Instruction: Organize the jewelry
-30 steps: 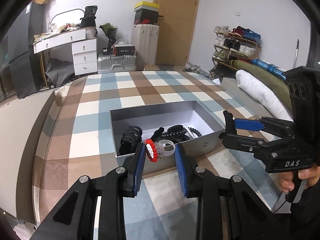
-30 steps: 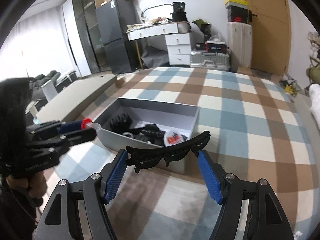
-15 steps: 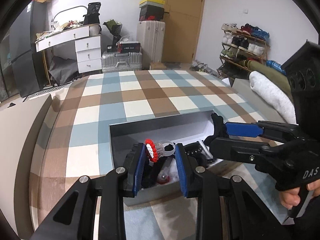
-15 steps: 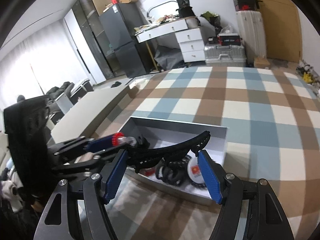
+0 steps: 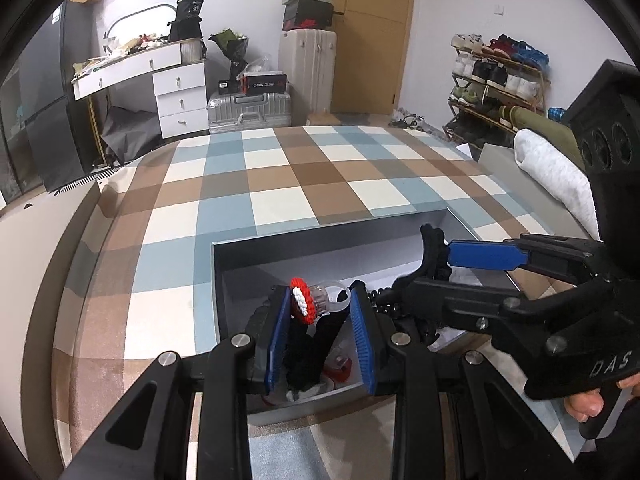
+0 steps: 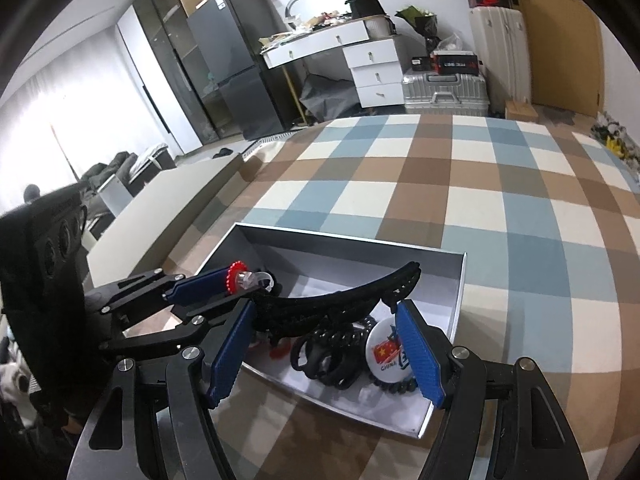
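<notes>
A grey open box [image 5: 304, 240] [image 6: 460, 280] sits on the checked cloth and holds black hair ties [image 6: 328, 356], a round badge [image 6: 386, 354] and other small pieces. My left gripper [image 5: 320, 312] is shut on a clear ring with a red and white beaded top [image 5: 302, 298] and holds it above the box's near left part; the ring also shows in the right wrist view [image 6: 244, 280]. My right gripper [image 6: 324, 320] is shut on a long black hair clip [image 6: 340, 300] and holds it over the box; the clip also shows in the left wrist view [image 5: 434, 252].
The checked cloth [image 5: 280, 184] covers a large surface around the box. A desk with drawers [image 5: 176, 92], suitcases [image 5: 308, 68] and a shoe rack [image 5: 496, 80] stand at the back. A rolled white towel [image 5: 552, 172] lies at the right.
Both grippers have moved forward over the box with their loads; the ring and the clip now hang above its inside instead of in front of it.
</notes>
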`<state>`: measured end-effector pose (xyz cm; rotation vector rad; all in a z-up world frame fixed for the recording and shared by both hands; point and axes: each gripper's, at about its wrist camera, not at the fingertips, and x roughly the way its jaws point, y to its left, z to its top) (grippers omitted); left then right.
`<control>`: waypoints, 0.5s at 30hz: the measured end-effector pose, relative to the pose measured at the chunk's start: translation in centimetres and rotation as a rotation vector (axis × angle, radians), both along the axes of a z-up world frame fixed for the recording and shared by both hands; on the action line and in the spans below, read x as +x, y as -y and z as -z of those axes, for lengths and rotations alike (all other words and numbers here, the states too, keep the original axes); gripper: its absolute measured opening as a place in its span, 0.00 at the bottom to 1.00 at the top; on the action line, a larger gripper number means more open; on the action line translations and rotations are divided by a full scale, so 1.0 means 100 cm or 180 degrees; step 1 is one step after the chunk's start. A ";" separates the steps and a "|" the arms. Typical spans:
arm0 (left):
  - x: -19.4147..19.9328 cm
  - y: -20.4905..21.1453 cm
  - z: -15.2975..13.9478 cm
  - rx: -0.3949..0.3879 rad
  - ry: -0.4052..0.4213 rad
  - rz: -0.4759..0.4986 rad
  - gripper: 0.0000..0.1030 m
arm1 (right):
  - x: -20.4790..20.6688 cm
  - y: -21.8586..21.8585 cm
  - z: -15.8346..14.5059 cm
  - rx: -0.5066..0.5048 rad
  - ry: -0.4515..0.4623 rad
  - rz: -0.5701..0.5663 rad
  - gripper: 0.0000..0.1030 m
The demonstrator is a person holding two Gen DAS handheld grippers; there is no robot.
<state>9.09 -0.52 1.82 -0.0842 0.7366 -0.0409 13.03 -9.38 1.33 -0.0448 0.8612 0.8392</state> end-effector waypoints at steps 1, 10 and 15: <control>0.000 -0.001 0.000 -0.0022 -0.0008 -0.0020 0.24 | -0.001 -0.001 0.000 -0.0027 0.0003 -0.0005 0.70; -0.023 -0.008 -0.015 -0.0195 0.0102 -0.0033 0.70 | -0.024 0.029 -0.022 -0.0031 0.0340 0.0090 0.85; -0.044 -0.006 -0.024 -0.0188 0.0275 -0.0073 0.85 | -0.039 0.048 -0.027 0.0016 0.0552 0.0200 1.00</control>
